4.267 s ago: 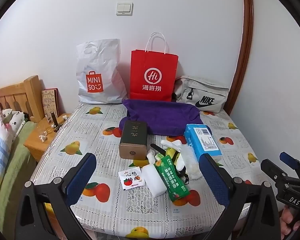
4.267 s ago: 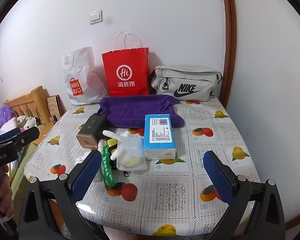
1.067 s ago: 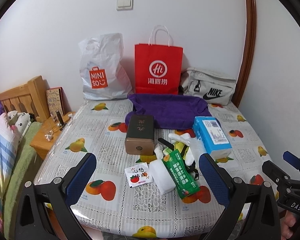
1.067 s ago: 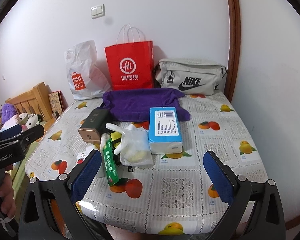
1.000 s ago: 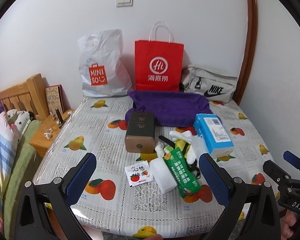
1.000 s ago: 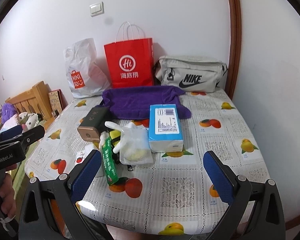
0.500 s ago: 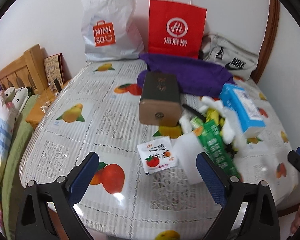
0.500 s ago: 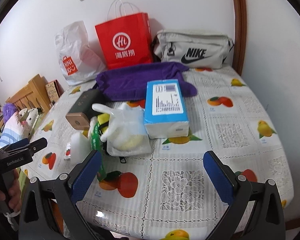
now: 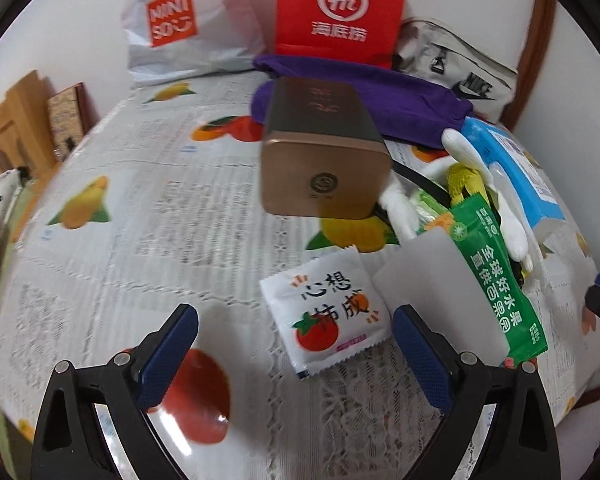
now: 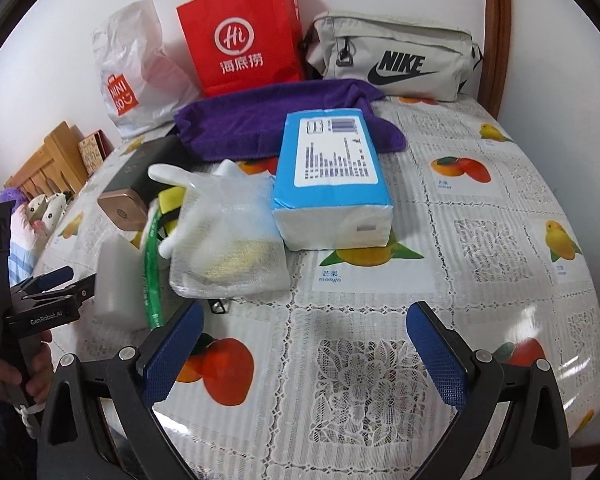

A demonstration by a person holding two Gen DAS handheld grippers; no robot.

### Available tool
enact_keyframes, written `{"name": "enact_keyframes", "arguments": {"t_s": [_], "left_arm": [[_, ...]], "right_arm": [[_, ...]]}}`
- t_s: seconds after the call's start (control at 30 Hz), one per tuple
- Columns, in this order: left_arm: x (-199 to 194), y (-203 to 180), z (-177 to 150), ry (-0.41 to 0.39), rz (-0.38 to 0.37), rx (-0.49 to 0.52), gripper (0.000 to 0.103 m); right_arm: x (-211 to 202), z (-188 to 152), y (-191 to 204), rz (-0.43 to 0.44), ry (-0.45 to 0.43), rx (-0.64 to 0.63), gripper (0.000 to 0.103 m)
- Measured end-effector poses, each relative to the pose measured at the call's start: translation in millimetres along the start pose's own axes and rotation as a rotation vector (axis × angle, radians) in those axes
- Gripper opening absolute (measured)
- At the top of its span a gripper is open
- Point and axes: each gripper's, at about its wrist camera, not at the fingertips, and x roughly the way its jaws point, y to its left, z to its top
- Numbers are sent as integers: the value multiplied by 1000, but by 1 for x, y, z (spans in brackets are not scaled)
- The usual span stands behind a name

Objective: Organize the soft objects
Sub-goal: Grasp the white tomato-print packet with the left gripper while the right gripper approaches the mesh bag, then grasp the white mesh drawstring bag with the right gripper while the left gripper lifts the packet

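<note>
A small white tomato-print packet (image 9: 327, 307) lies on the table between my open left gripper's (image 9: 294, 354) fingers, just ahead of them. Beside it are a white sponge block (image 9: 418, 270), a green pouch (image 9: 496, 280) and a white-and-yellow plush (image 9: 466, 184). In the right wrist view a clear bag with a yellow pad (image 10: 230, 240) and a blue tissue pack (image 10: 334, 176) lie ahead of my open, empty right gripper (image 10: 304, 354). A purple towel (image 10: 276, 120) lies behind them.
A bronze tin box (image 9: 324, 152) lies ahead of the left gripper. A white Miniso bag (image 10: 134, 72), red paper bag (image 10: 240, 32) and grey Nike bag (image 10: 396, 60) stand along the wall. A wooden headboard and bedding (image 10: 40, 184) are at the left.
Both grippers have moved forward and lower over the table. The left now brackets the tomato packet; the right has closed in on the clear bag and tissue pack. Both stay open.
</note>
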Motion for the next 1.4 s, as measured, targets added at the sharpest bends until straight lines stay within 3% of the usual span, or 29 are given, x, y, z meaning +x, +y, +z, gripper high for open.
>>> {"name": "enact_keyframes", "arguments": {"t_s": [0.4,0.47,0.63,0.7,0.97,1.27,1.37,1.4], "left_arm": [[21,-8,2,21,26,85,100],[22,-10,4,14,35,103,93],[19,-3,8,-12,32,103,62],[15,4,6,-20,25,91,56],[10,15,0,-27,16,85,51],[7,23,-4,-32,6,65,50],[7,22,-4,-34,11,71,50],[7,23,-5,-34,9,70,50]], "right_arm": [[22,4,1,-1,23,0,101],[23,5,4,-2,25,-8,101],[28,6,10,4,33,-21,101],[30,6,11,6,37,-23,100],[30,14,16,46,6,-21,100],[49,28,30,166,23,7,100],[63,31,33,187,46,11,88],[67,31,33,202,60,11,78]]}}
